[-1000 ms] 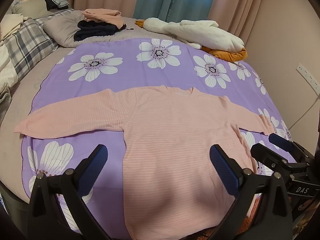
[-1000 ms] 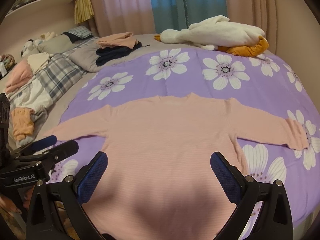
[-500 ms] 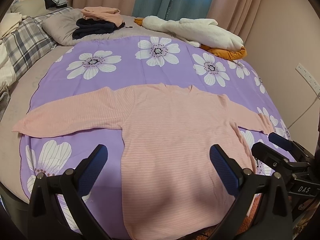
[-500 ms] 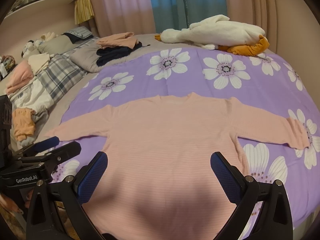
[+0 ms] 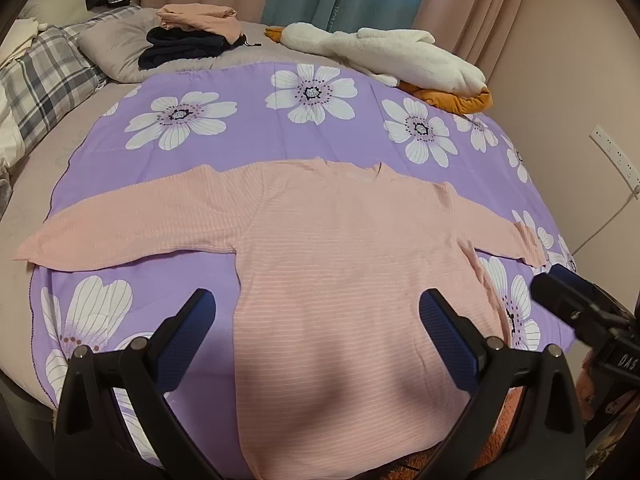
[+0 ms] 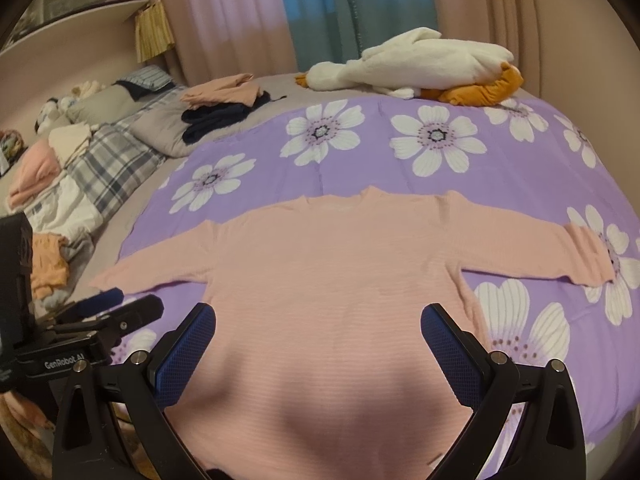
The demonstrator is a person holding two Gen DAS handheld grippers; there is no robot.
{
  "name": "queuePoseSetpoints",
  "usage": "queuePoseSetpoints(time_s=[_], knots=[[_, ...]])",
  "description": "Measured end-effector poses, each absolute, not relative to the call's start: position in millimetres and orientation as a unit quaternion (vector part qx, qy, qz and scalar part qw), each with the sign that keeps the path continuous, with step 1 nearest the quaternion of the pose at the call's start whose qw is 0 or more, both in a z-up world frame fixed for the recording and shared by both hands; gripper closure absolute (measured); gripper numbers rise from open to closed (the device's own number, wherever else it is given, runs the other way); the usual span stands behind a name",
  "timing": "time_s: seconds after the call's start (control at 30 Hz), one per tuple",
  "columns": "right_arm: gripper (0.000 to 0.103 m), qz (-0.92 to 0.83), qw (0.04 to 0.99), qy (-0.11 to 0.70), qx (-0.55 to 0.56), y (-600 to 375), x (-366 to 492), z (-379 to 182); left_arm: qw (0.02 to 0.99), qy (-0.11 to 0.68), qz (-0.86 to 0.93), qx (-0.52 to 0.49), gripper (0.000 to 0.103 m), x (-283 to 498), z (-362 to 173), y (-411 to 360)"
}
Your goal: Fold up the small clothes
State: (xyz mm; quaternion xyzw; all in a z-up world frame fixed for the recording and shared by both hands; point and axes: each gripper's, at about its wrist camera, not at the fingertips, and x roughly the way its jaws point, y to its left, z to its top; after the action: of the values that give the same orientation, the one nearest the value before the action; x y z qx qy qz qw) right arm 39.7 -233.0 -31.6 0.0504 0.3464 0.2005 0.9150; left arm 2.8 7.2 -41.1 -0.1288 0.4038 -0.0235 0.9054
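Lying flat and unfolded on the bed [image 5: 120, 184], the shirt [image 5: 340, 280] is awaiting its first fold — both sleeves are spread; left claw [image 5: 316, 332] and right claw [image 6: 316, 336] are hovering open, gripping nothing.

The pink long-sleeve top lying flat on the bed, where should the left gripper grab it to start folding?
Pinch the cuff of the pink top's outstretched left sleeve, coming in low from its outer end. That free edge lies flat, ready to swing inward across the body.

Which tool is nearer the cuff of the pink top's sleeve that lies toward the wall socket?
Right. The right tool hovers open just short of that cuff. The left tool is open over the pink top near its hem, farther from that cuff.
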Motion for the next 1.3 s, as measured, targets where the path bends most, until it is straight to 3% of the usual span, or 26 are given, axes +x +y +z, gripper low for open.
queuePoseSetpoints(time_s=[0.47,0.67,1.0,1.13,1.27,1.3], knots=[[0.001,0.096,0.922,0.322,0.191,-373.0,42.3,-15.0,0.895,0.424,-0.032,-0.136,0.002,31.7,-60.1,2.2],[0.007,0.013,0.918,0.299,0.262,-468.2,55.8,-15.7,0.881,0.451,-0.027,-0.138,0.011,53.6,-89.0,-5.7],[0.034,-0.091,0.85,0.377,0.357,-561.6,152.5,-106.3,0.844,0.512,-0.032,-0.155,0.043,75.9,-140.9,-19.3],[0.045,-0.112,0.822,0.407,0.382,-572.4,187.1,-152.4,0.842,0.515,-0.028,-0.155,0.043,78.8,-144.2,-21.6],[0.048,-0.132,0.803,0.413,0.409,-578.8,203.7,-179.8,0.842,0.514,-0.027,-0.162,0.043,80.7,-144.7,-18.8],[0.054,-0.134,0.809,0.401,0.409,-580.0,204.4,-179.7,0.842,0.513,-0.027,-0.164,0.043,81.6,-144.8,-18.4]])
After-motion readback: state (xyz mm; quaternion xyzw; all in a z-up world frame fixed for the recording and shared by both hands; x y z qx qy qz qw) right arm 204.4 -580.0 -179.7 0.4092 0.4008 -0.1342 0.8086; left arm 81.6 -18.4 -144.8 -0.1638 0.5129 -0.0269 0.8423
